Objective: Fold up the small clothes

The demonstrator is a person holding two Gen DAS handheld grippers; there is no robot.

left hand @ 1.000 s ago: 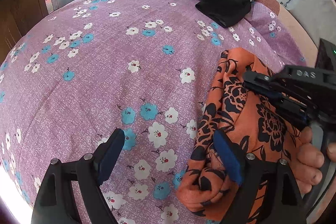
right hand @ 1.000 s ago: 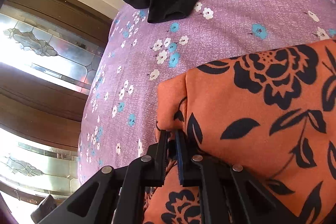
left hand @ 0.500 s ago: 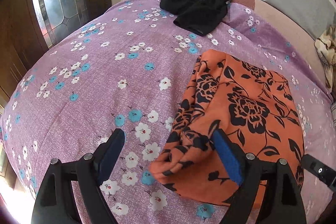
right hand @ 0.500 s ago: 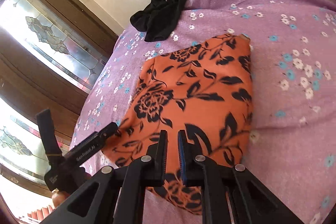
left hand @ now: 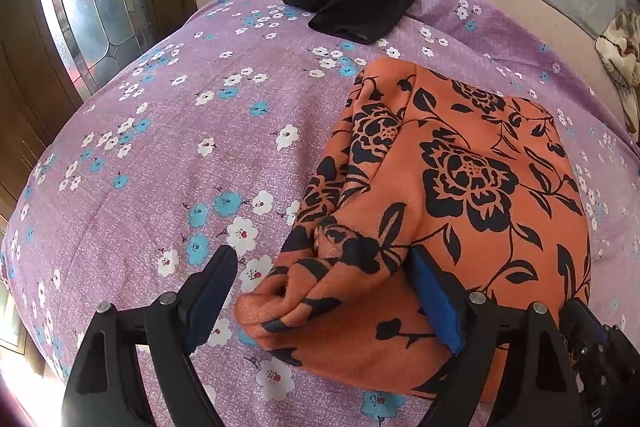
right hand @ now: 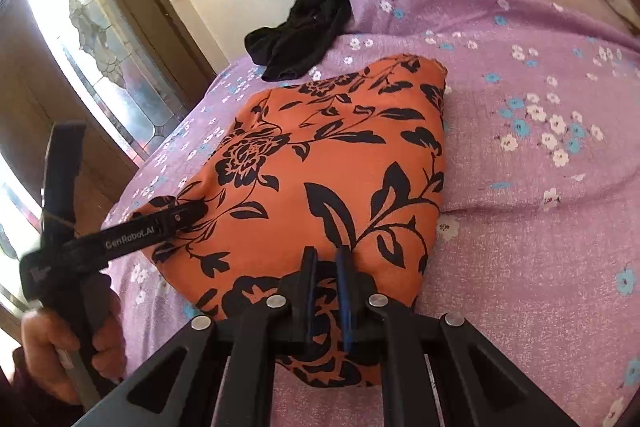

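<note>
Orange cloth [right hand: 320, 163] under right tool [right hand: 326, 263]

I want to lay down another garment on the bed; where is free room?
Bare sheet lies left of the orange floral garment, from the window side up to the black clothes, and on its right. Around the garment's near edge both grippers crowd.

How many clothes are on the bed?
2. The orange flowered cloth lies folded near the front, right by the claws. The black garment sits bunched at the far end of the purple bedsheet. Another patterned fabric peeks in at the right edge; more may be hidden.
</note>
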